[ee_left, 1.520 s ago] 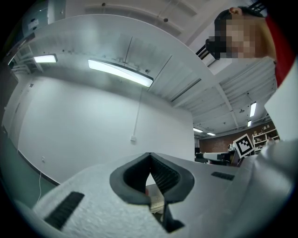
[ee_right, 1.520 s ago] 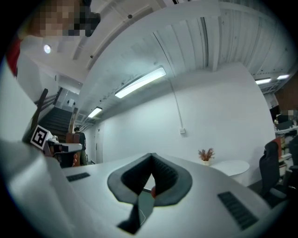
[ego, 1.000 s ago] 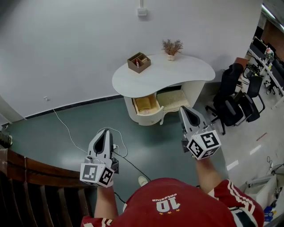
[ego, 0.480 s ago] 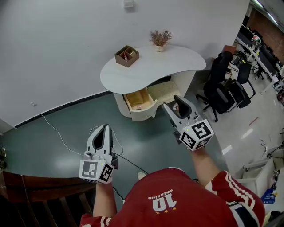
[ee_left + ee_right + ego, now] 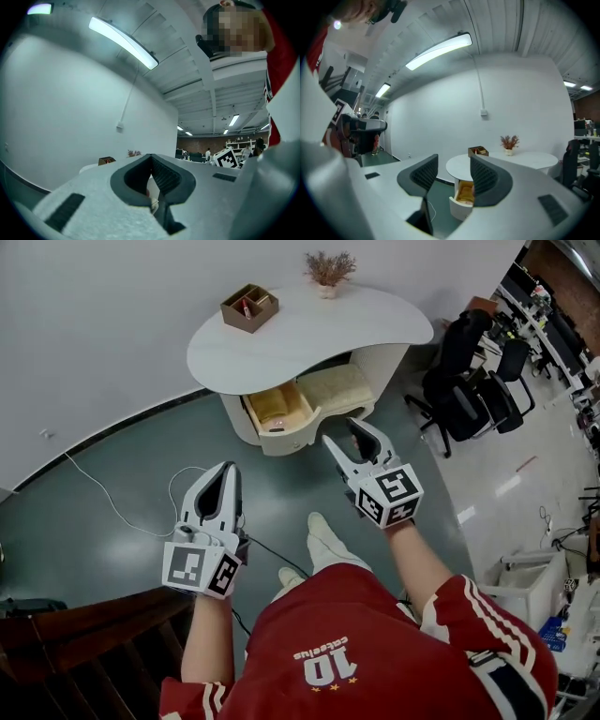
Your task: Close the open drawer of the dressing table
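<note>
Bring right gripper [image 5: 345, 433], jaws just opening wide with nothing between, to the open drawer [image 5: 277, 414] under the front edge of the dressing table [image 5: 309, 329]; push its front squarely inward; keep left gripper [image 5: 223, 474], jaws together, clear

The table [image 5: 309, 338] is white, and its drawer [image 5: 277, 411] is yellow-tan inside. The box [image 5: 248, 307] is brown. The floor [image 5: 112, 493] is dark grey-green and the wall [image 5: 94, 315] is white. The left gripper [image 5: 228, 472] and right gripper [image 5: 345, 434] are pale grey, their cubes patterned with black-and-white squares. The shirt [image 5: 375, 634] is red with white numerals.
</note>
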`<action>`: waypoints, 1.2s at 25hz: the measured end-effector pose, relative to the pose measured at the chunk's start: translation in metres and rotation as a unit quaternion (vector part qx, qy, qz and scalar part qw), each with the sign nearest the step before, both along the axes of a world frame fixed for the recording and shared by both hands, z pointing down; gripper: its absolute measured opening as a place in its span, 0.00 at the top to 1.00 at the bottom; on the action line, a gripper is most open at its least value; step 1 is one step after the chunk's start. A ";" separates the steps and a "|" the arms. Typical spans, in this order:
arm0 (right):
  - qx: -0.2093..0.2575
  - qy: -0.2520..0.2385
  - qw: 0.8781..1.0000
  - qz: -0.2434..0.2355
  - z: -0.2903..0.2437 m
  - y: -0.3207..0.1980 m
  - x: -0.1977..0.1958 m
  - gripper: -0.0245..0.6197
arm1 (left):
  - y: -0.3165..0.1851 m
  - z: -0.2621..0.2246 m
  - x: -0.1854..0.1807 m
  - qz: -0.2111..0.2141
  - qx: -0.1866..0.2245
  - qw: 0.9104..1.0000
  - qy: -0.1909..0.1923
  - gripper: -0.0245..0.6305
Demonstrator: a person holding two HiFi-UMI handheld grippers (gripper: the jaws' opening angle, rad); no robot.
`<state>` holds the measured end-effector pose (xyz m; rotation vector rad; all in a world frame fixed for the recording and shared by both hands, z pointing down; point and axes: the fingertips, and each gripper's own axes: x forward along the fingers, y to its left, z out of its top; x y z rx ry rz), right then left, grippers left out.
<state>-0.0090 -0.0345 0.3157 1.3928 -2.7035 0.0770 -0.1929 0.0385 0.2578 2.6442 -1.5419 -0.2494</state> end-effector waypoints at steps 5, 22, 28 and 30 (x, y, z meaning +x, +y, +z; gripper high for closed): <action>-0.049 0.014 0.999 -0.007 0.066 -0.036 -0.001 0.65 | -0.033 0.029 0.008 -0.002 -0.029 0.999 -0.020 0.96; -0.222 0.088 0.971 -0.027 0.320 -0.128 -0.027 0.65 | -0.186 0.145 0.013 -0.004 -0.130 0.988 -0.089 0.96; -0.254 0.116 0.960 -0.034 0.385 -0.142 -0.030 0.65 | -0.202 0.179 0.019 -0.006 -0.157 0.984 -0.085 0.96; -0.265 0.116 0.956 -0.037 0.398 -0.143 -0.034 0.65 | -0.202 0.190 0.021 -0.006 -0.168 0.982 -0.089 0.96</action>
